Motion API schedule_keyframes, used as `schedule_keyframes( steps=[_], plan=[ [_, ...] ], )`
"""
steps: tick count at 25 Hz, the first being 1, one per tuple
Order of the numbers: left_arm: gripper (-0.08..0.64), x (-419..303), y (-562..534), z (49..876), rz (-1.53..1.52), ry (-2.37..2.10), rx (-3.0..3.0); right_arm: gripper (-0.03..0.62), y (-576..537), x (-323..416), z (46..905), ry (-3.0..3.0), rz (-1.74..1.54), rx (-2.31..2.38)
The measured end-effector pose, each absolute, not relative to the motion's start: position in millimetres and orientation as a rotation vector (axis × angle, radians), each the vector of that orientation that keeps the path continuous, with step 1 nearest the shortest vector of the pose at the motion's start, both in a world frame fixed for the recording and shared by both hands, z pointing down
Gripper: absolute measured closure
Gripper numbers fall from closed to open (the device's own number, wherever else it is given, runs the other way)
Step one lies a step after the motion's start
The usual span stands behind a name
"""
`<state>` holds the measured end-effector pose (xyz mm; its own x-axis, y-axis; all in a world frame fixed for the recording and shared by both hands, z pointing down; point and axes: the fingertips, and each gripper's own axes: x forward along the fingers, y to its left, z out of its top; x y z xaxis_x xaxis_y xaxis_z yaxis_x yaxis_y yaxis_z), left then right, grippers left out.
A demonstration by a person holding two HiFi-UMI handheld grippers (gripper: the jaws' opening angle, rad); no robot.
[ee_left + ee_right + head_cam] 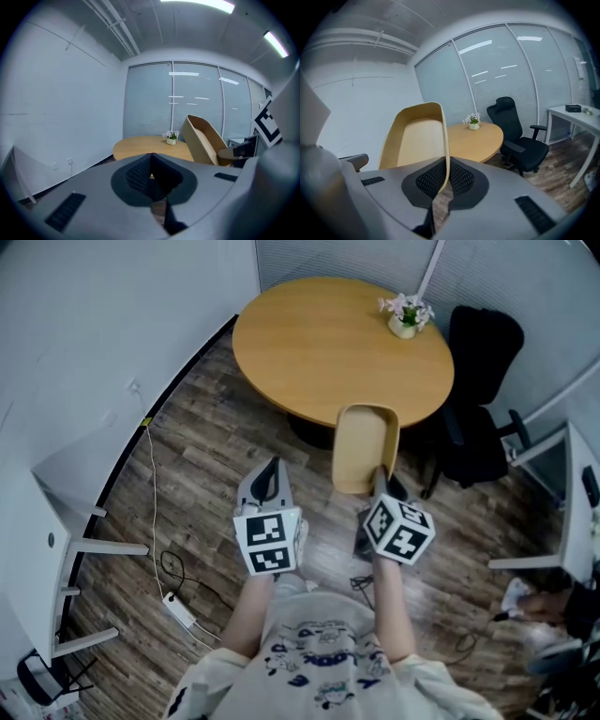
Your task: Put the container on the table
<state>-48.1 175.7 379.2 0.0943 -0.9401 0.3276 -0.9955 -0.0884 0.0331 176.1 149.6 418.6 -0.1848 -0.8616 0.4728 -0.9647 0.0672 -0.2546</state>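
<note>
A tan, tray-shaped container (pixel 364 446) hangs in the air over the floor, just short of the round wooden table (pixel 319 343). My right gripper (pixel 384 486) is shut on its near rim; in the right gripper view the container (pixel 415 136) rises between the jaws with its thin wall pinched. My left gripper (pixel 269 481) is held beside it to the left, shut with nothing in it. The left gripper view shows the container (pixel 204 138) tilted at the right and the table (pixel 150 147) ahead.
A small pot of flowers (pixel 406 315) stands at the table's far right edge. A black office chair (pixel 478 418) stands to the table's right. A white desk (pixel 577 502) is at the far right, a white cable and power strip (pixel 173 606) lie on the floor at left.
</note>
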Motion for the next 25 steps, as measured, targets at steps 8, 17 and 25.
schedule_keyframes(
  steps=[8,17,25],
  plan=[
    [0.557,-52,91,377,0.317,-1.889,2.175,0.583,72,166,415,-2.121,0.784,1.910],
    [0.557,-72,-3,373,0.321,-1.863,2.204,0.583,-17,148,411,-2.106,0.806,1.950],
    [0.557,-96,-47,386,0.344,-1.837,2.204,0.583,-58,125,426,-2.066,0.833,1.962]
  ],
)
